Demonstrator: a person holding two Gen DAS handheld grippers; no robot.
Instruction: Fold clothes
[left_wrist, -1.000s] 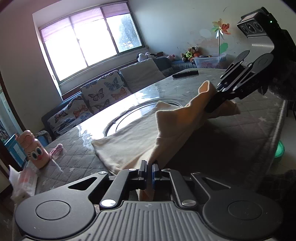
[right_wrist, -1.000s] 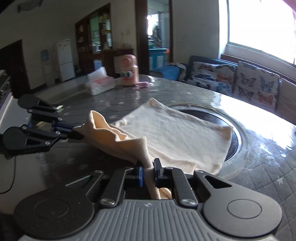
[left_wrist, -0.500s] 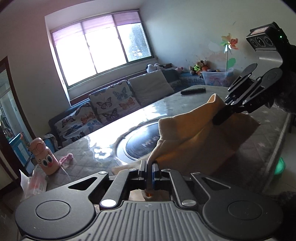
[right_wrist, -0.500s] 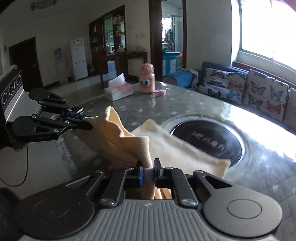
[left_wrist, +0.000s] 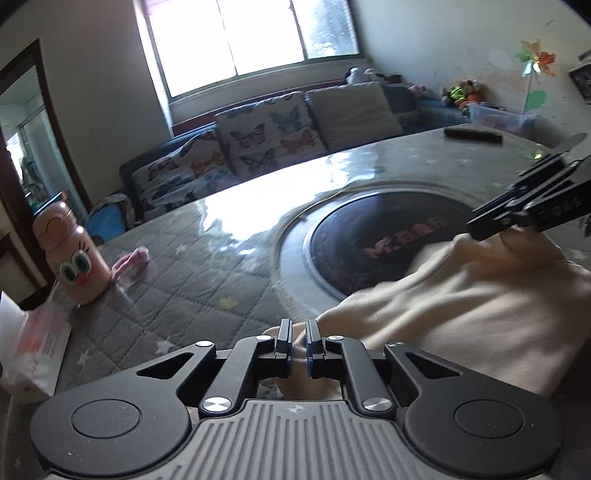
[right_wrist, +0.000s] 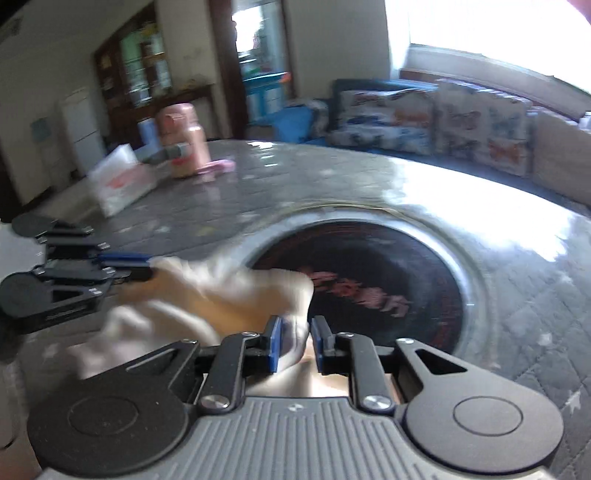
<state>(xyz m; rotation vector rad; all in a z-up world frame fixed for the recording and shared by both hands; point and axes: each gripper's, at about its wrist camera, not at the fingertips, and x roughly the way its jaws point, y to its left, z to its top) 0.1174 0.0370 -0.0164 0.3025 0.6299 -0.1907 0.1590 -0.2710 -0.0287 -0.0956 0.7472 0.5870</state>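
folded since before, cloth (left_wrist: 480, 314) lies between left gripper (left_wrist: 299, 341), pinching it, and right gripper (right_wrist: 295, 345), parted.

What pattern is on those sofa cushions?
Butterflies, orange and blue on white, on the sofa cushions; clearest in the left wrist view.

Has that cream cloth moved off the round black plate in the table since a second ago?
Yes. The cream cloth was pulled back toward the grippers, so the round black plate it covered now shows almost whole.

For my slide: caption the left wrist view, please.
Left hand-held gripper pinches cream cloth near the table's dark round inset.
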